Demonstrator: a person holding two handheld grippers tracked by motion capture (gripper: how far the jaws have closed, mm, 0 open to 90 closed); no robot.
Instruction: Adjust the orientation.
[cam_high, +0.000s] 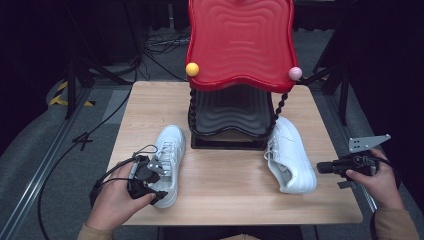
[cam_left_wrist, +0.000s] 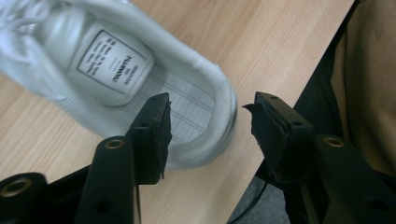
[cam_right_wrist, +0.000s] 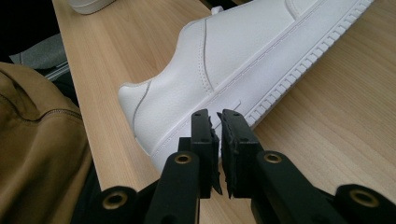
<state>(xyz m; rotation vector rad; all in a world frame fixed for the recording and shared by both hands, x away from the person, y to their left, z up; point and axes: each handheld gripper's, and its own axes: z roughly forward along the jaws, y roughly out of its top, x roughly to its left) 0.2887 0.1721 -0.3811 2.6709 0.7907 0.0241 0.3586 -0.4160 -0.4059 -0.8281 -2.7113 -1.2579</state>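
Note:
Two white sneakers lie on the wooden table (cam_high: 230, 195). The left sneaker (cam_high: 170, 150) lies toe away from me. My left gripper (cam_high: 159, 187) is at its heel and open. In the left gripper view one finger (cam_left_wrist: 154, 126) hangs over the insole and the other stands outside the heel rim of this sneaker (cam_left_wrist: 112, 70), neither pressing on it. The right sneaker (cam_high: 290, 155) lies at the right. My right gripper (cam_high: 320, 167) sits just beside its heel, jaws a thin slit apart with nothing between. The right gripper view has this gripper (cam_right_wrist: 219, 119) low against the sneaker's side (cam_right_wrist: 224, 60).
A red wavy shelf (cam_high: 240, 40) on twisted black posts stands at the table's back middle over a black lower shelf (cam_high: 232, 112), with a yellow ball (cam_high: 192, 69) and a pink ball (cam_high: 295, 73) at its corners. Both grippers are near the table's front edge.

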